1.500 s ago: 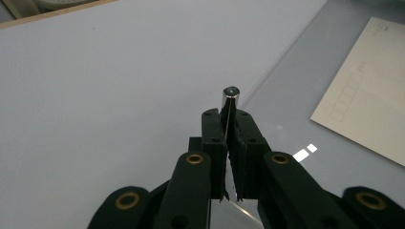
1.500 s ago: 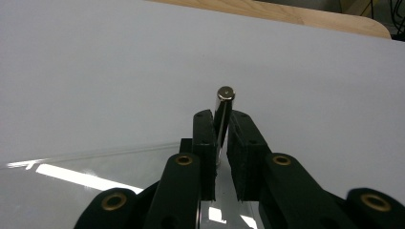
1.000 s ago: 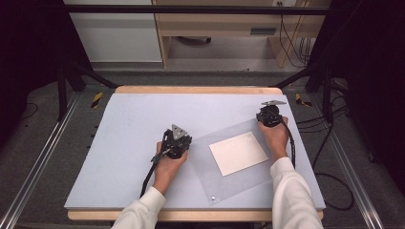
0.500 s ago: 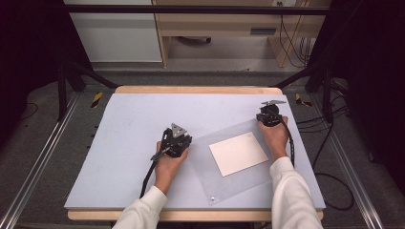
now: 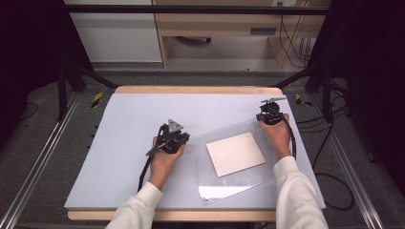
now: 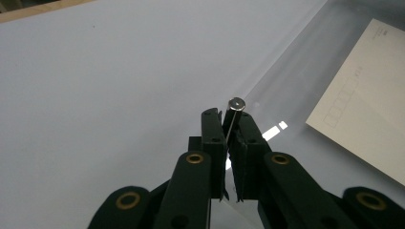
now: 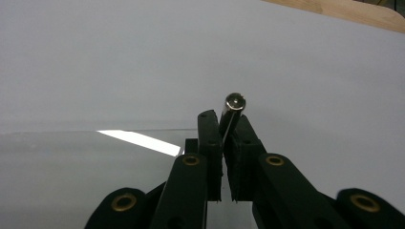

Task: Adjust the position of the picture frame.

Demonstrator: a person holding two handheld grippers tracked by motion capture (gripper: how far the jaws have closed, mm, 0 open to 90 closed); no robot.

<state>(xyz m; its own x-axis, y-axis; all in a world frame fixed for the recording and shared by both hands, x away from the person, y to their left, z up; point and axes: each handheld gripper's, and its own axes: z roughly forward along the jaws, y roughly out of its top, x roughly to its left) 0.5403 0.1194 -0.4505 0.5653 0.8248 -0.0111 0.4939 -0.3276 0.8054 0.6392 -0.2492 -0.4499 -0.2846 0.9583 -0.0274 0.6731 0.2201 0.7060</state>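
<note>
A clear plastic sheet [image 5: 239, 179] lies slanted on the grey mat, with a beige card [image 5: 235, 153] at its middle; whether the card is on or under it I cannot tell. My left gripper [image 5: 181, 140] is shut on the sheet's near-left corner. In the left gripper view the jaws [image 6: 228, 119] pinch the thin edge, a small round metal stud [image 6: 236, 102] sits just past the tips, and the card [image 6: 367, 109] lies to the right. My right gripper [image 5: 267, 119] is shut on the far-right corner. Its jaws [image 7: 224, 119] pinch the edge below another stud [image 7: 235, 100].
The grey mat [image 5: 124, 129] covers a wooden table [image 5: 191, 89]. Black frame posts [image 5: 67, 81] stand at both sides, and cables [image 5: 329, 143] trail on the floor at the right. A white cabinet [image 5: 114, 33] and a wooden bench stand behind the table.
</note>
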